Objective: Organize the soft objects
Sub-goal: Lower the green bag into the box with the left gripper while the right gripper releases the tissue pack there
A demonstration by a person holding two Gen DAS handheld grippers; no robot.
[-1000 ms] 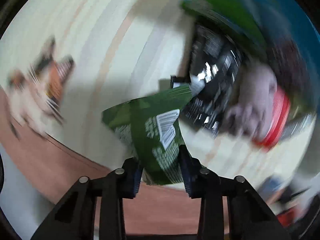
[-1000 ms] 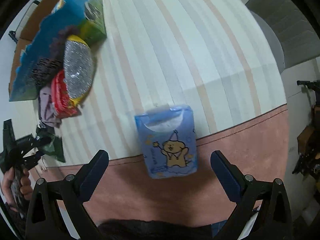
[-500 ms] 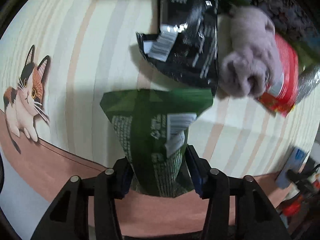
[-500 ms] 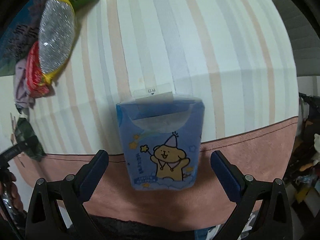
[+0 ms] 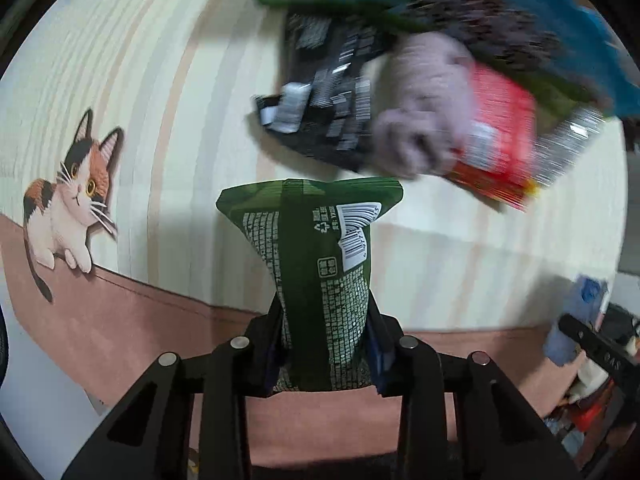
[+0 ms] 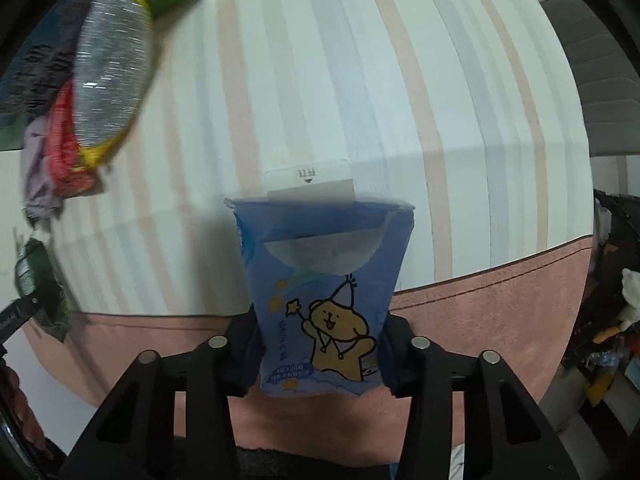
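My left gripper [image 5: 325, 344] is shut on a dark green snack packet [image 5: 320, 264] and holds it above the striped tablecloth [image 5: 168, 128]. Beyond it lies a pile: a black packet [image 5: 324, 112], a mauve plush [image 5: 424, 120], a red packet [image 5: 500, 140], a silver packet [image 5: 568, 148] and blue and green bags. My right gripper [image 6: 320, 354] is shut on a blue tissue pack with a bear drawing [image 6: 324, 292]. The same pile shows at the upper left of the right wrist view, with the silver packet [image 6: 110, 76] on top. The left gripper with the green packet [image 6: 34, 280] shows at the left edge.
A cat picture [image 5: 68, 208] is printed on the cloth at the left. A pink border [image 6: 500, 300] runs along the near edge of the cloth. The blue tissue pack and right gripper [image 5: 580, 320] show at the far right of the left wrist view. Clutter lies off the table's right side.
My right gripper has closed on the blue tissue pack, which lay between open jaws before. My left gripper has swung with the green packet, bringing the pile to the upper right.
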